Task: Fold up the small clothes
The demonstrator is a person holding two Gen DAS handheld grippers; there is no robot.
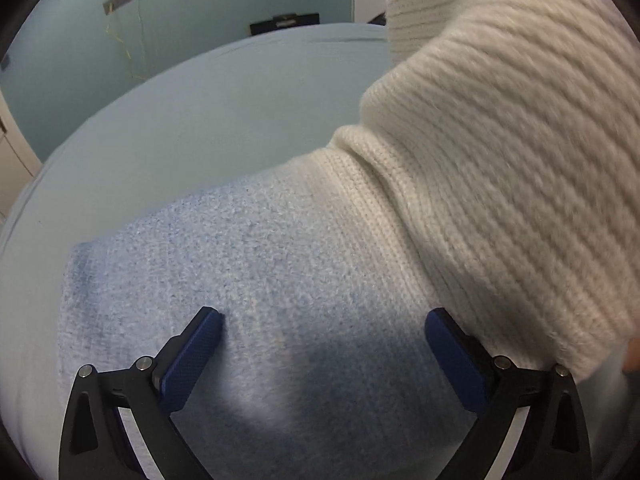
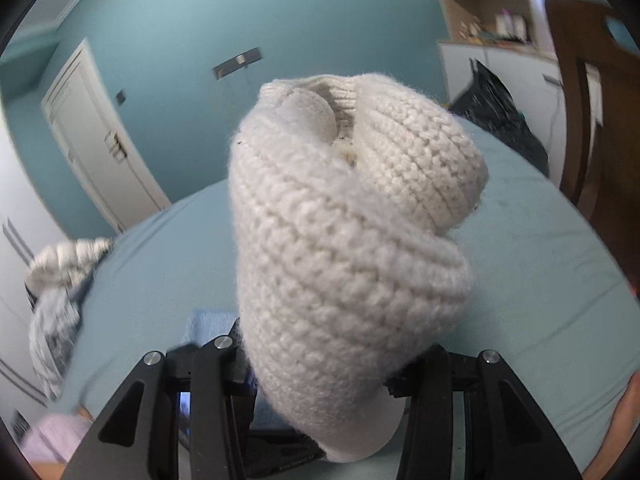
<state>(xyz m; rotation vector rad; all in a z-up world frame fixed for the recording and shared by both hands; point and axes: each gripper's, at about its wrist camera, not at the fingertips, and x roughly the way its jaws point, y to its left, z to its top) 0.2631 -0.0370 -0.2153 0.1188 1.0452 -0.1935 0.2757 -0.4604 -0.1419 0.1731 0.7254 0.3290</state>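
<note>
The cream knit point(image 2: 352, 220) fills the middle of the right wrist view and hides the right gripper's point(image 2: 326, 364) fingertips, so where the pads meet the knit cannot be seen. Its lower end is cut off among the black linkage. In the left wrist view the knit point(image 1: 500, 152) runs out past the top and right edges and covers the right part of the blue cloth point(image 1: 240, 280), whose near edge is lost below the frame. Left of the knit in the right wrist view, a striped pile point(image 2: 60, 280) is smeared by blur. Shelf items point(image 2: 508, 26) above and right of the knit are too small to tell.
</note>
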